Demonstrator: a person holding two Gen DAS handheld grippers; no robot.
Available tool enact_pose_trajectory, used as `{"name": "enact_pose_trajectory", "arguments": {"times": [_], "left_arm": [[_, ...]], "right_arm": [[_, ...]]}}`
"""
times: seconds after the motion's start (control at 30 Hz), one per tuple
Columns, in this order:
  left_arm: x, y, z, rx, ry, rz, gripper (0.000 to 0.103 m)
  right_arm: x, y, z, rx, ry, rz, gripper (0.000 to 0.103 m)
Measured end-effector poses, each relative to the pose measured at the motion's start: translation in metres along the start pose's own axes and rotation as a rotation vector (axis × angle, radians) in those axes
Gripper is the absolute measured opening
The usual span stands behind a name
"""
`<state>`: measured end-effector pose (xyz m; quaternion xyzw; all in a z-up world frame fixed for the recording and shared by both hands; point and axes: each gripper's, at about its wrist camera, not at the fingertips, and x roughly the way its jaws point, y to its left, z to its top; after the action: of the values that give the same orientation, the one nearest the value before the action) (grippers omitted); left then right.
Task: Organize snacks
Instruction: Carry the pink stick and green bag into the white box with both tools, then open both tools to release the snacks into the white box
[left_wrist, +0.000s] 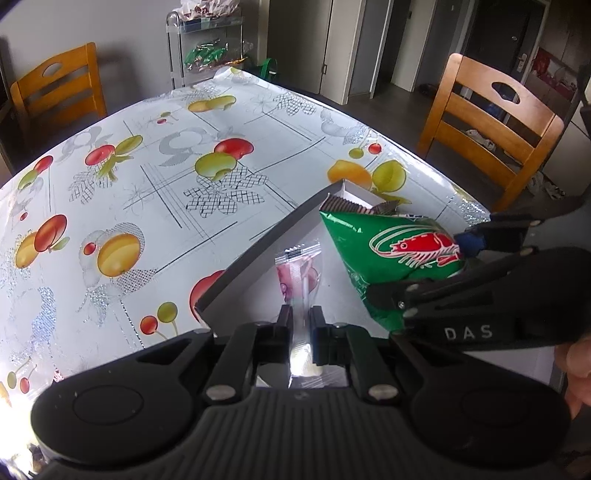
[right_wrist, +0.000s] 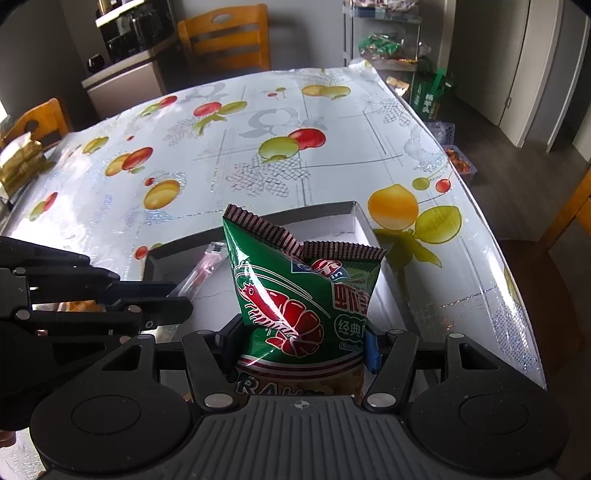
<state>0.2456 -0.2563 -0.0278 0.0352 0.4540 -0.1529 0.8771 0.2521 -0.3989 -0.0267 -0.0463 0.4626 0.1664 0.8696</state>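
Note:
A shallow grey box (left_wrist: 258, 243) with a white inside (right_wrist: 325, 225) sits on the table near its front right corner. My left gripper (left_wrist: 301, 314) is shut on a clear pink-printed snack packet (left_wrist: 299, 273) and holds it over the box; the packet also shows in the right wrist view (right_wrist: 207, 266). My right gripper (right_wrist: 306, 332) is shut on a green shrimp-cracker bag (right_wrist: 295, 295) and holds it upright over the box. The bag (left_wrist: 391, 251) and the right gripper (left_wrist: 424, 266) show at the right of the left wrist view.
The table wears a glossy fruit-print cloth (left_wrist: 166, 166). Wooden chairs (left_wrist: 495, 122) (left_wrist: 59, 88) stand around it. A wire rack with snack bags (left_wrist: 210, 48) stands beyond the far edge. Gold packets (right_wrist: 22, 162) lie at the table's left edge.

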Motion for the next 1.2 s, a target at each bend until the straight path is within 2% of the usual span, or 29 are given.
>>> {"name": "enact_pose_trajectory", "arguments": {"times": [0.13,0.2,0.27,0.37,0.6,0.83,1.03,1.2], "left_arm": [[0.003,0.002,-0.001,-0.008,0.003,0.008,0.007],[0.003,0.003,-0.001,-0.013,0.001,0.013,0.013],[0.002,0.005,-0.002,-0.021,-0.008,0.022,0.023],[-0.002,0.010,-0.004,-0.037,-0.022,0.014,0.030],[-0.017,0.012,-0.004,-0.053,-0.055,0.011,0.035],[-0.038,0.016,-0.012,-0.078,-0.088,0.015,0.046],[-0.059,0.025,-0.025,-0.097,-0.115,0.038,0.052],[-0.075,0.035,-0.041,-0.107,-0.116,0.054,0.053]], "right_arm": [[0.001,0.000,0.000,-0.002,0.001,-0.007,0.063],[-0.001,-0.001,0.000,0.003,-0.001,-0.008,0.064],[-0.003,-0.001,-0.001,0.004,-0.008,-0.018,0.067],[-0.007,-0.002,-0.003,0.013,-0.019,-0.026,0.073],[-0.020,0.000,-0.004,0.017,-0.054,-0.037,0.078],[-0.040,0.006,-0.002,0.028,-0.117,-0.044,0.083],[-0.056,0.024,0.003,0.004,-0.175,-0.029,0.084],[-0.063,0.046,0.001,-0.024,-0.190,0.000,0.085]]}}
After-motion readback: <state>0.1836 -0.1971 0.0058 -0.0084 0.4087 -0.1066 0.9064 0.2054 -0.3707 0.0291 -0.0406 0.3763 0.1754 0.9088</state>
